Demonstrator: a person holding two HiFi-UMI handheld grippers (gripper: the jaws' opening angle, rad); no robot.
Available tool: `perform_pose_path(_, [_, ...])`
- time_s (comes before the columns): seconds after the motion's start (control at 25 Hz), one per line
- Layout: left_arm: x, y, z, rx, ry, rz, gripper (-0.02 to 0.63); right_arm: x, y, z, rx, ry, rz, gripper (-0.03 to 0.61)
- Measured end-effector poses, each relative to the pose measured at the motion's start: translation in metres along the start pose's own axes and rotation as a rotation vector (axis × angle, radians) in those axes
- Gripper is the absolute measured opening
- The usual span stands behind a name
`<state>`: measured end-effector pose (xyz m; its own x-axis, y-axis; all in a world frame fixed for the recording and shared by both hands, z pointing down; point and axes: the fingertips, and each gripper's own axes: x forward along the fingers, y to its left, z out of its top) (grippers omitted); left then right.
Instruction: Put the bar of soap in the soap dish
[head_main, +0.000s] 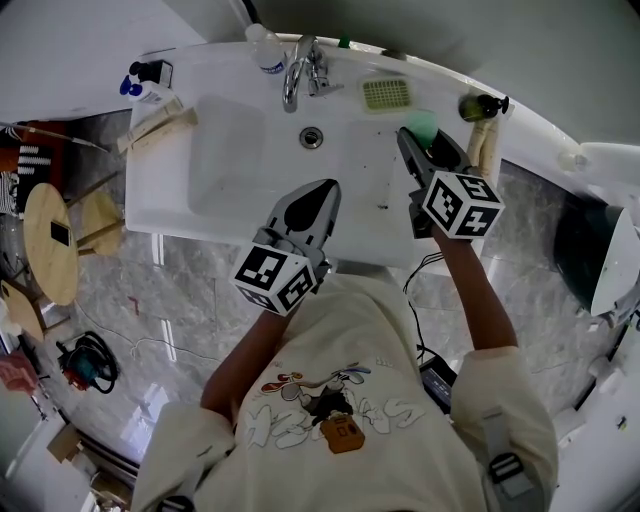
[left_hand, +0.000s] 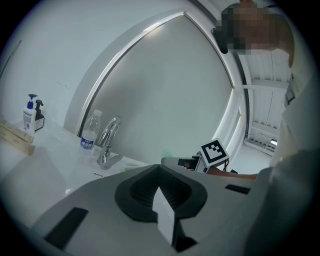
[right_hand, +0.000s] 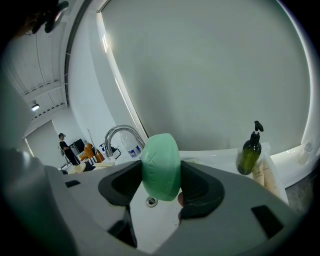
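A green oval bar of soap (right_hand: 161, 166) is clamped upright between the jaws of my right gripper (right_hand: 161, 175), which is shut on it. In the head view that gripper (head_main: 412, 138) hovers over the right side of the white sink, and the soap (head_main: 424, 124) shows at its tip. The soap dish (head_main: 386, 94), pale green with a grid top, sits on the sink's back ledge, just beyond and left of the soap. My left gripper (head_main: 322, 192) hangs over the sink's front edge. Its jaws (left_hand: 161, 187) are shut with nothing in them.
A chrome faucet (head_main: 296, 75) and a water bottle (head_main: 265, 50) stand at the back of the basin, above the drain (head_main: 312, 137). A dark green pump bottle (head_main: 480, 105) is at the right ledge, a blue-topped pump bottle (head_main: 140, 90) at the left. A round wooden table (head_main: 50, 240) stands on the floor.
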<state>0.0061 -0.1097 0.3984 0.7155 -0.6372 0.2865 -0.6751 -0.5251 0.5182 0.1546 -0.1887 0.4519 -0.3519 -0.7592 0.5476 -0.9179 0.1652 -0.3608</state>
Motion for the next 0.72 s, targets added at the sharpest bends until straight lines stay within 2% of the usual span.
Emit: perform_pose_path(0.72, [0.018,0.024,-0.005,0.012,0.036,0.022,0.008,0.046,-0.020,-0.005,-0.002,0.065,-0.026,0.239])
